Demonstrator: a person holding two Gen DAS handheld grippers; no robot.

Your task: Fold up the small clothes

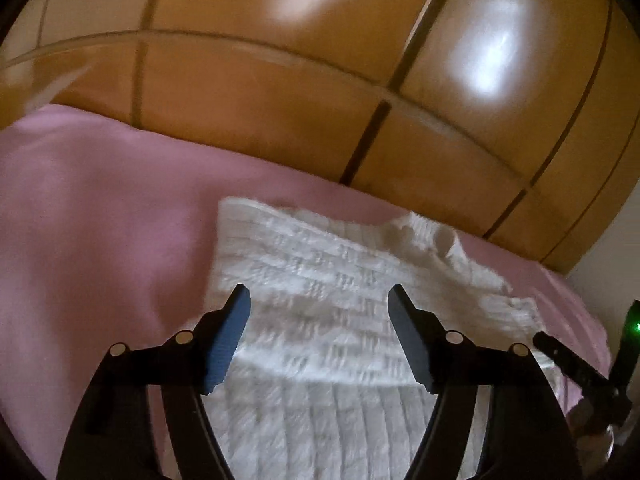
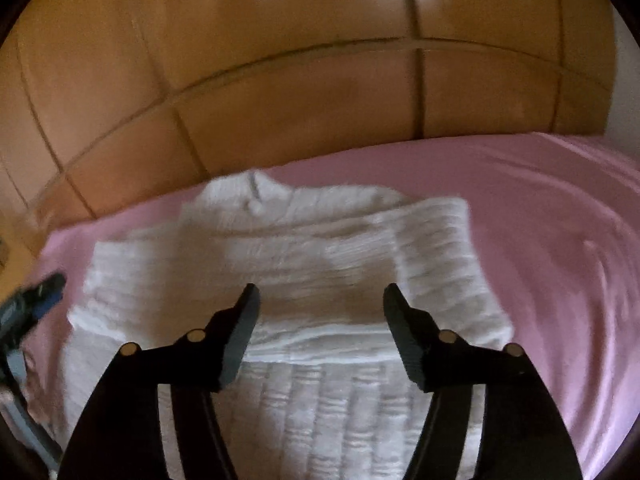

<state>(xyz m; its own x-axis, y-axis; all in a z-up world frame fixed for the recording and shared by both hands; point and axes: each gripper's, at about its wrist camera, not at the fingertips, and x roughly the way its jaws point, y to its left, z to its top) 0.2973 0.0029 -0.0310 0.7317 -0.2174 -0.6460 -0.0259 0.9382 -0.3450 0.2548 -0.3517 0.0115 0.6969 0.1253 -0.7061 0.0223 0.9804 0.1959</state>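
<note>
A small white knitted sweater (image 1: 320, 300) lies flat on the pink sheet (image 1: 100, 220), its neck toward the far edge and its sleeves folded across the body. My left gripper (image 1: 320, 296) hovers over its left half, jaws open with nothing between them. In the right wrist view the same sweater (image 2: 304, 248) fills the middle, a folded sleeve band crossing it. My right gripper (image 2: 320, 294) stands open above the sweater, holding nothing. The right gripper's tip (image 1: 576, 364) shows at the far right of the left view, and the left gripper's tip (image 2: 36, 300) at the left edge of the right view.
Beyond the bed's far edge runs an orange-brown tiled floor (image 1: 280, 100) with bright light patches. The pink sheet (image 2: 540, 240) stretches to the right of the sweater. A pale wall (image 1: 616, 240) meets the floor at the right.
</note>
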